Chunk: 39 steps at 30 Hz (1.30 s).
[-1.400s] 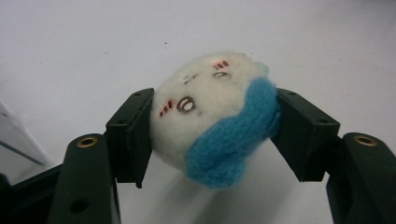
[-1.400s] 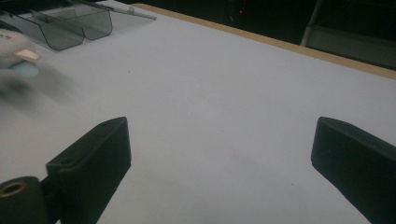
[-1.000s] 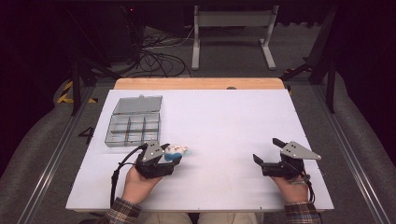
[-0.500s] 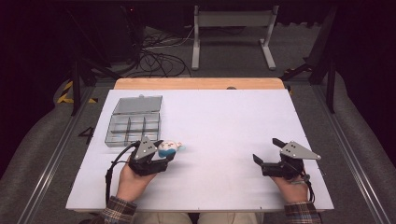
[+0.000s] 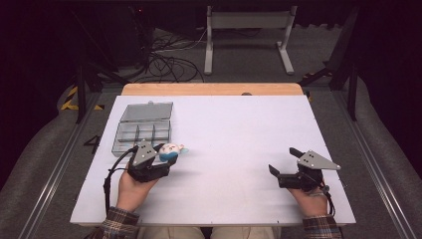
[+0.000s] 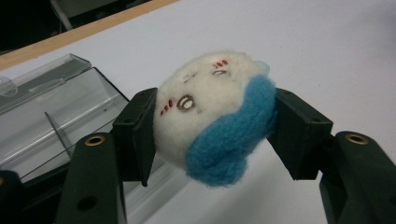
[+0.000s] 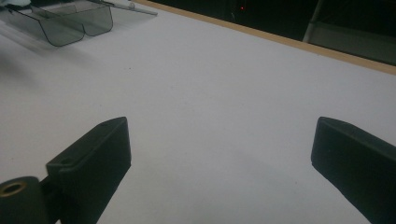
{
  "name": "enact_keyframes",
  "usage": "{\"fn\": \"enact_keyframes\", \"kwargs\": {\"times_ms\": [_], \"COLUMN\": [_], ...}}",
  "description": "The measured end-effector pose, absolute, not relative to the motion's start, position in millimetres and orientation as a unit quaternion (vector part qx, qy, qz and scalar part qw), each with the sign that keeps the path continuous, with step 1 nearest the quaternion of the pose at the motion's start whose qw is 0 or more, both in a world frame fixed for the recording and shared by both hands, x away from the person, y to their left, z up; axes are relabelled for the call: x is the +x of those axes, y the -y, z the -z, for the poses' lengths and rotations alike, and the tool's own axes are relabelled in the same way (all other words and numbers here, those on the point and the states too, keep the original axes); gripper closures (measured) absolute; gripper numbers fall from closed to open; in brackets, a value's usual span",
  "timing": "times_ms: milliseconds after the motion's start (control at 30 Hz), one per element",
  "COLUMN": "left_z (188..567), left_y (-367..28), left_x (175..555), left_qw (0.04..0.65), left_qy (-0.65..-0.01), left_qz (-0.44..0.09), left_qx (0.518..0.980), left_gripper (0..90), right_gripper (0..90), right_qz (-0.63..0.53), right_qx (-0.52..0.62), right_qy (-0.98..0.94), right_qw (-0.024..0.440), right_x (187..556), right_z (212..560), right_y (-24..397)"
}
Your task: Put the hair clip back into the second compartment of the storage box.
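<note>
Since one second ago the left gripper has moved to the left and a little away from the person, carrying the felt toy closer to the clear compartment box; the right gripper has stayed where it was. The left gripper is clamped on the toy: in the left gripper view its two black jaws press the toy from both sides, one on the white part and one on the blue part. The toy is a soft white ball with a blue band and small stitched marks. It is just beside the near right corner of the box, whose lid stands open. The right gripper hangs over the bare white table with its jaws spread wide and nothing between them.
</note>
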State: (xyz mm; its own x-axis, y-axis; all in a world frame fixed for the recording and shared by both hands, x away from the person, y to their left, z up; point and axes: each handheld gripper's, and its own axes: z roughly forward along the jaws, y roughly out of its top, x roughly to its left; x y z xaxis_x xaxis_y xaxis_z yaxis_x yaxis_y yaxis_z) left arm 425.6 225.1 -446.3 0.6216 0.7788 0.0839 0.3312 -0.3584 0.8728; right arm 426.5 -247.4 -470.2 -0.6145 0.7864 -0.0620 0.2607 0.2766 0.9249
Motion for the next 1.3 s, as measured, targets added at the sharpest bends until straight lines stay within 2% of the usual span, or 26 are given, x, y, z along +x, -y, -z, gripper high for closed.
{"fn": "enact_keyframes", "kwargs": {"times_ms": [633, 1300], "left_z": [444, 448], "left_y": [-258, -289], "left_x": [439, 460], "left_qw": [0.446, 0.426], "left_qy": [-0.389, -0.428], "left_qz": [-0.254, -0.283], "left_qx": [0.765, 0.745], "left_gripper": [38.6, 38.6], "right_gripper": [5.3, 5.3], "right_qz": [-0.49, -0.49], "right_qx": [0.348, 0.348], "right_qy": [-0.755, -0.753], "right_qw": [0.265, 0.267], "right_x": [427, 427], "right_z": [471, 471], "right_y": [246, 246]}}
